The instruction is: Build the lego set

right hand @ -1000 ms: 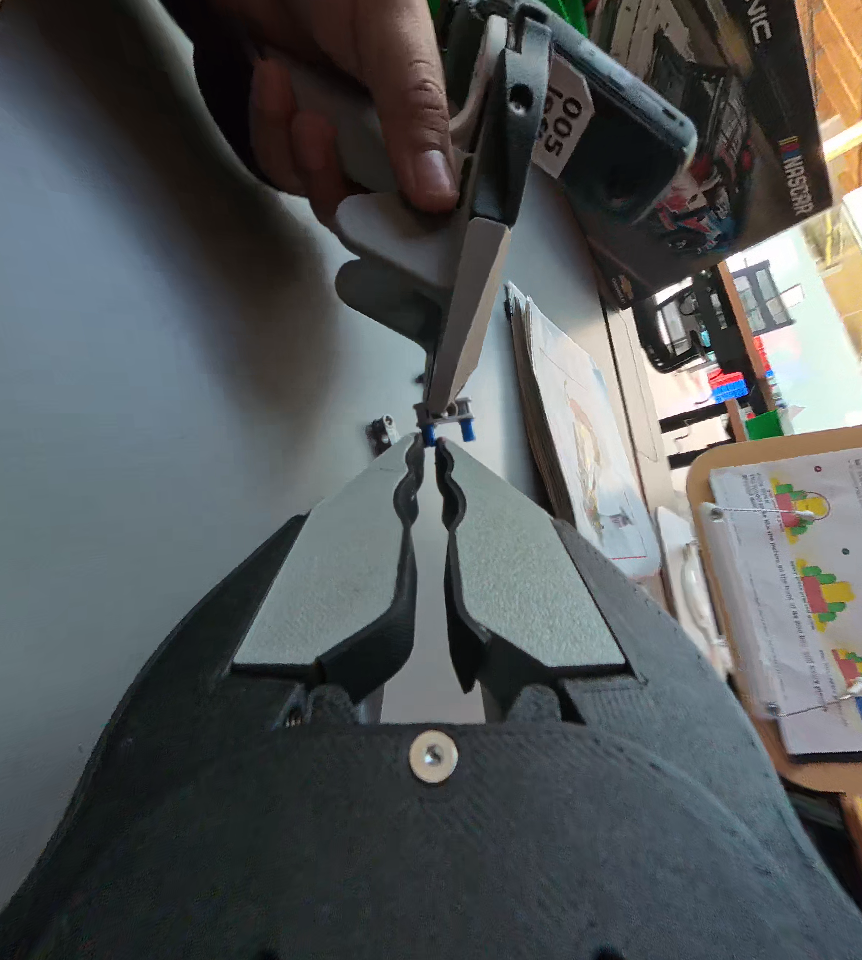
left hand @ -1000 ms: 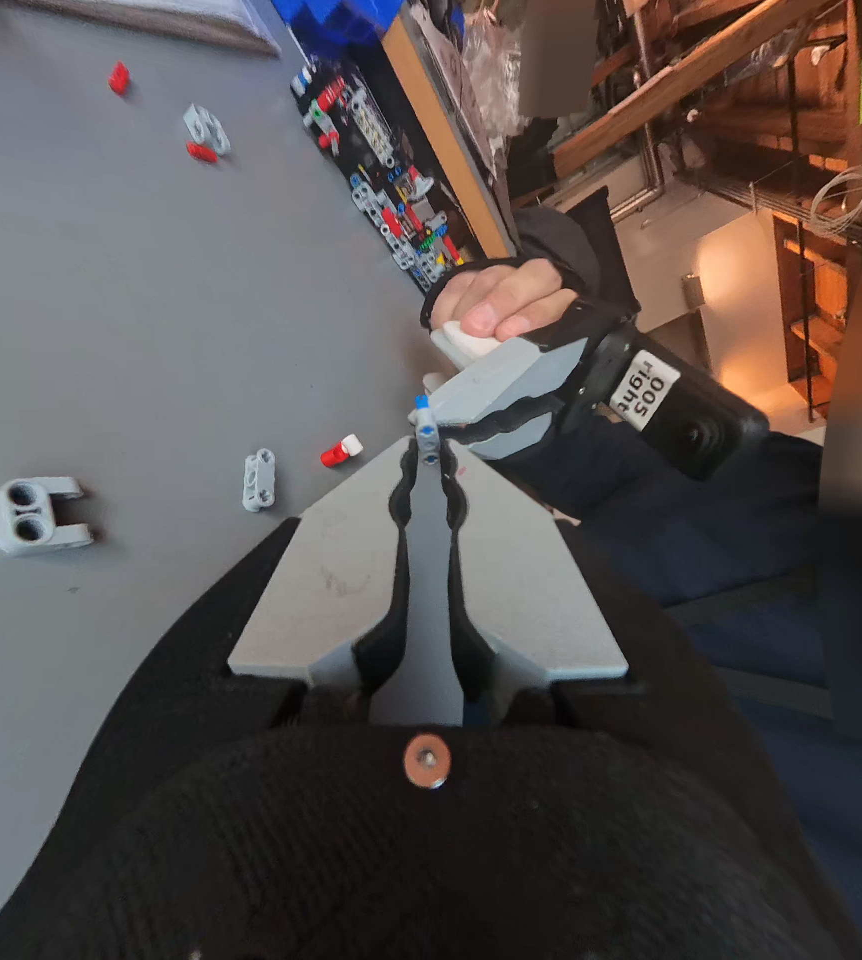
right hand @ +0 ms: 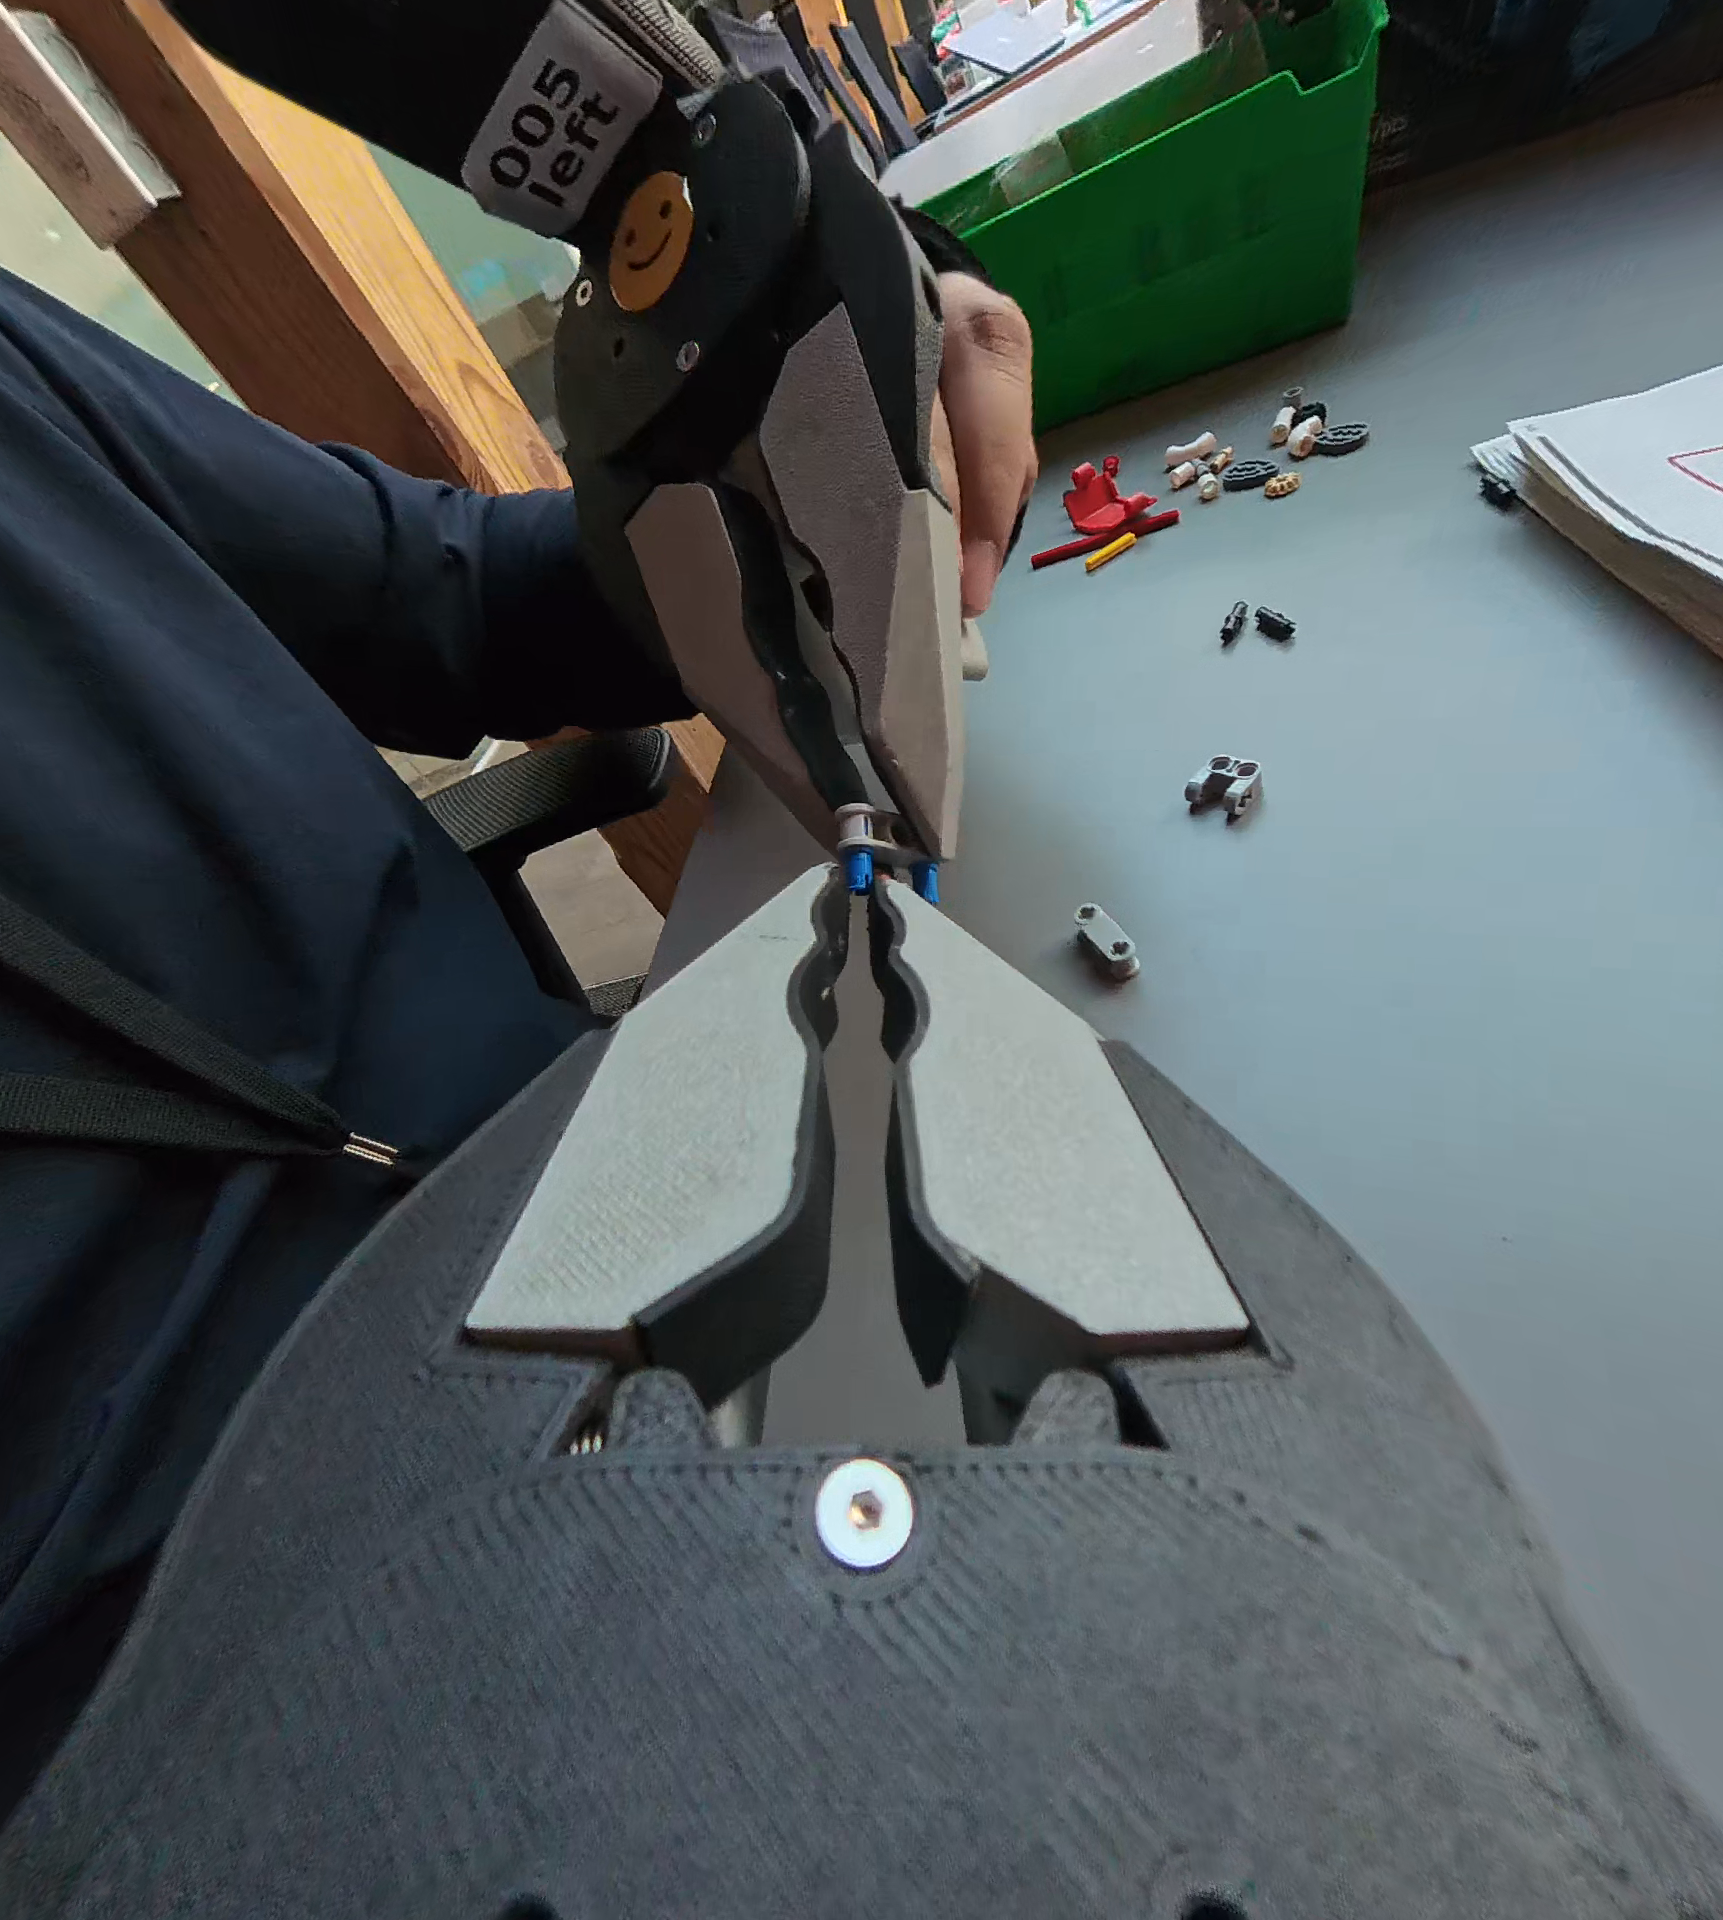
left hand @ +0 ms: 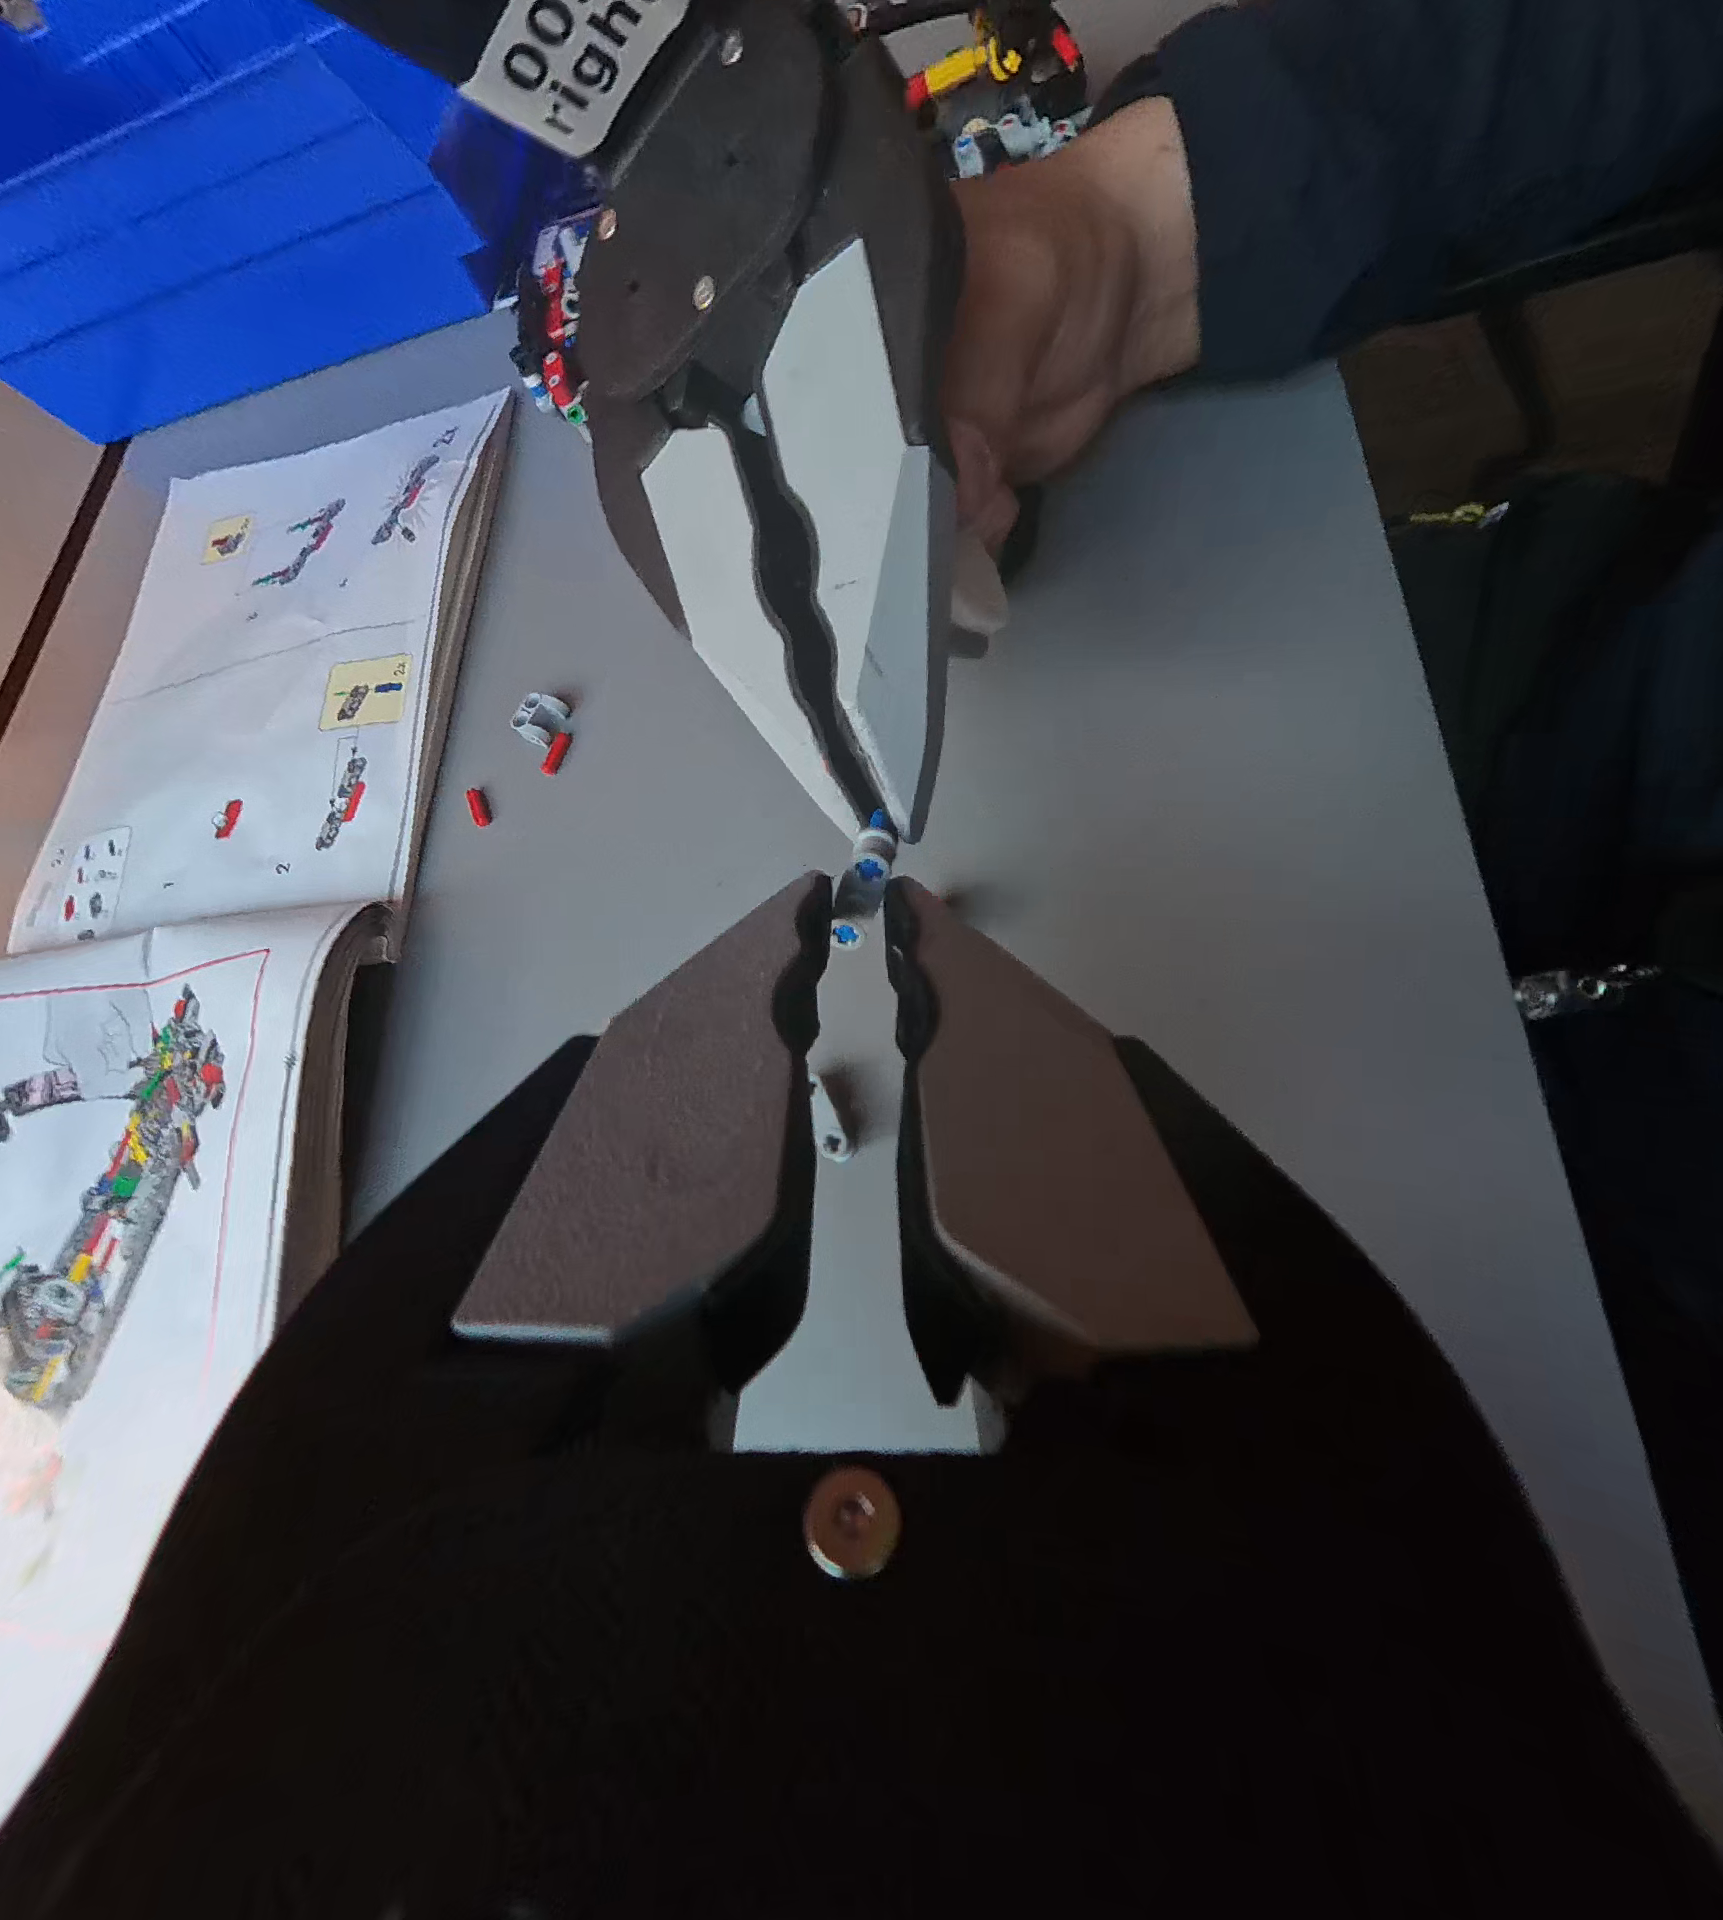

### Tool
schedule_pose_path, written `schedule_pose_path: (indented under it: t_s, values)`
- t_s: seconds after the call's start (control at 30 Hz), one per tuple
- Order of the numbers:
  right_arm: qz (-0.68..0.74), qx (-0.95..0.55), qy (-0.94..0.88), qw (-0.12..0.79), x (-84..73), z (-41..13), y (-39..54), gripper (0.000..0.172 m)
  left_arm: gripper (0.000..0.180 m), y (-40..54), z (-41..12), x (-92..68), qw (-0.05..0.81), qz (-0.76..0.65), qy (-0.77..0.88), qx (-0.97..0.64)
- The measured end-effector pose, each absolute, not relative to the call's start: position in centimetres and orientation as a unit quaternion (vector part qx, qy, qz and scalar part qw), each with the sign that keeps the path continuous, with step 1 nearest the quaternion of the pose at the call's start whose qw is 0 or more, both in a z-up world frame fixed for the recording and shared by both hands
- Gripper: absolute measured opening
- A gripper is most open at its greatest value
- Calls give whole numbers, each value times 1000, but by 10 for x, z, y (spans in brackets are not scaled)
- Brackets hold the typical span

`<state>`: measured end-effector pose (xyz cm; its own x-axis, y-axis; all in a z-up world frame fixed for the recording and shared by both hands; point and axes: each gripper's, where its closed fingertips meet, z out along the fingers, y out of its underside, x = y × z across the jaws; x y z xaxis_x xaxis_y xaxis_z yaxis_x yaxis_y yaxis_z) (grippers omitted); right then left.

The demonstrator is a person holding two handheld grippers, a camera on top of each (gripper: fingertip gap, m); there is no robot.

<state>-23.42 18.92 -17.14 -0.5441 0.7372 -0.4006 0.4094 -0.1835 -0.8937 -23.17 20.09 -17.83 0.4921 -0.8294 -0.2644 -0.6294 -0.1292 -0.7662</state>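
Tip to tip above the table [right hand: 1459, 1039]. The left gripper [left hand: 855, 899] is clamped on a small grey piece [left hand: 857, 896], with its pads on either side of the piece's narrow body. The piece sits right at the very tips, clear of the tabletop.

The right gripper [right hand: 859, 885] comes in nose-on, its fingertips pinched together on the end of a blue pin [right hand: 858, 868] that sticks out of the piece. A second blue pin [right hand: 925, 881] pokes out just beside it, untouched.

Both holds are tiny and at the extreme tips, so the piece looks likely to twist. To my eye, what counts is that the two grippers stay in one line along the pin, the left squeezes firmly, and there's no sideways wobble from the right.

A loose grey link [right hand: 1106, 940] lies on the table near the right gripper's fingers, and a grey connector [right hand: 1223, 784] lies farther out. On the left gripper's side, two red pins [left hand: 478, 806] lie near an open manual [left hand: 244, 675]. None of these touch either gripper.
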Motion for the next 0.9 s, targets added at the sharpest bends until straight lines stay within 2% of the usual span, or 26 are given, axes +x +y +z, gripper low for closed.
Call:
schedule_pose_path:
  t_s: [0.23,0.37,0.53,0.7,0.9]
  values:
    - [618,-467,-616,148,-235,-172,198,0,7,206,-180,-231,442,-202,394,-780]
    - [603,-475,-607,205,-241,-169,210,1,5,214,-174,-233,443,-289,294,-796]
    - [617,-472,-571,266,-241,-151,224,0,6,225,-148,-237,493,-434,150,-739]
    - [622,-482,-552,276,-240,-148,235,5,6,229,-151,-239,479,-459,122,-738]
    - [604,-485,-566,282,-246,-153,230,9,6,237,-138,-249,523,-474,74,-705]
